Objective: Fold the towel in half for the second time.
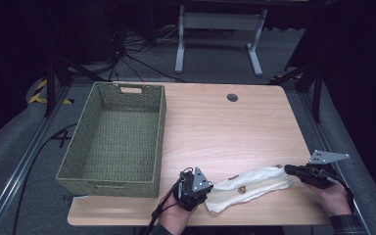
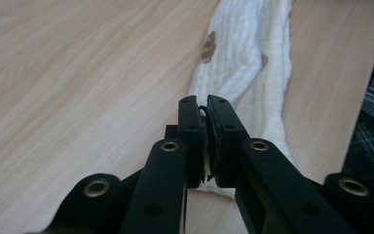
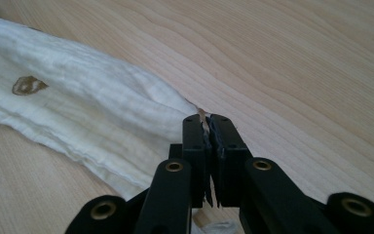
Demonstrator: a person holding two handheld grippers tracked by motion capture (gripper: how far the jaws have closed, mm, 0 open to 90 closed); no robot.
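The cloth (image 1: 249, 188) lies long and flat on the bench (image 1: 215, 122) between the left hand-held gripper (image 1: 206, 188) and the right hand-held gripper (image 1: 288, 169), each pinching one end, likely to lift it toward the basket (image 1: 112, 142).
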